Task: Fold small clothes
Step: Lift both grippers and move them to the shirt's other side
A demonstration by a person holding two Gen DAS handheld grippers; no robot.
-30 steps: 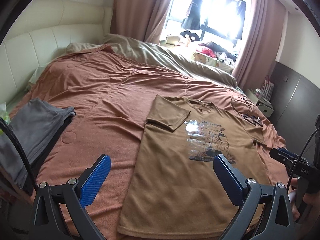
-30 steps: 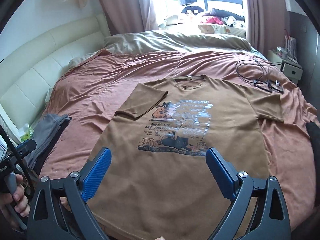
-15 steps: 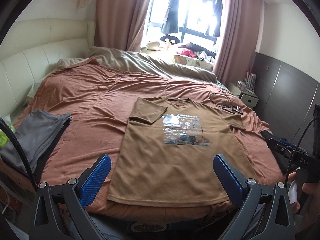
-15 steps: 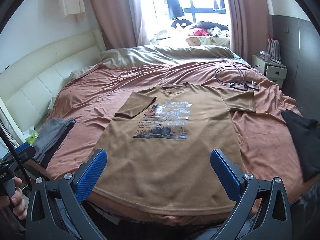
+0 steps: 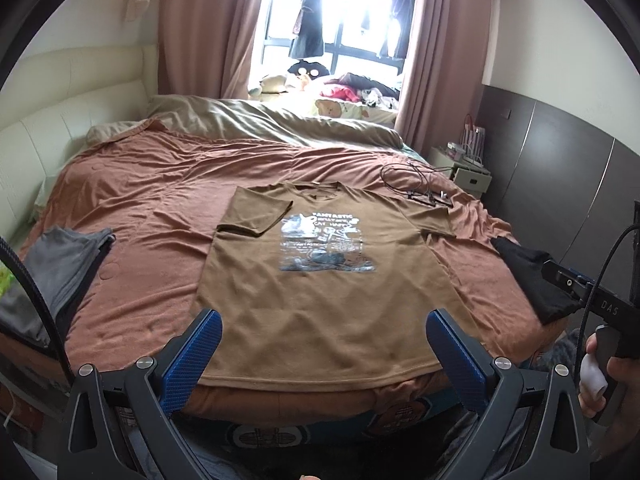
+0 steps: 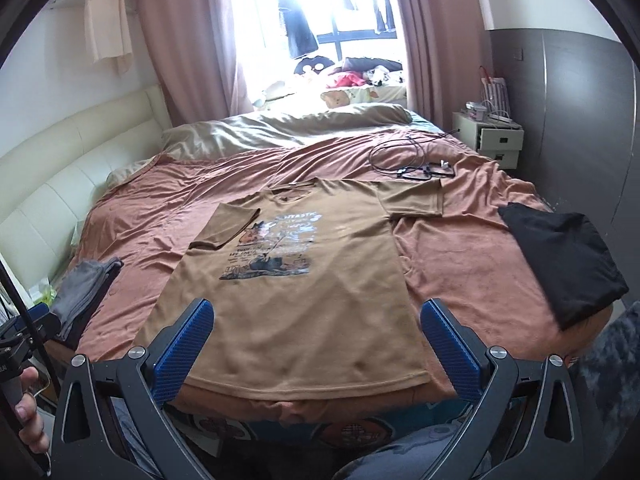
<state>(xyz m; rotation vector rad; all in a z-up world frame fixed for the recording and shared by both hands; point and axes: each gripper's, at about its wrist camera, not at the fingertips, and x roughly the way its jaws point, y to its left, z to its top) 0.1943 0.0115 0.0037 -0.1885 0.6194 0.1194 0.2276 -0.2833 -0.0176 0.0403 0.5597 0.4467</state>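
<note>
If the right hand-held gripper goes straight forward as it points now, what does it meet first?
Most likely the brown T-shirt lying flat on the bed: its lower part sits between the open fingers of the right hand-held gripper. Nothing shows in between, though depth is unclear.

Both fisheye views look from beyond the foot of the bed with the rust-brown cover [image 5: 160, 184], facing the bright window [image 5: 344, 24] at 12 o'clock, held well back. Both share the flat tan printed T-shirt [image 5: 320, 300] [image 6: 296, 304]. The right view stands further toward 3 o'clock.
</note>
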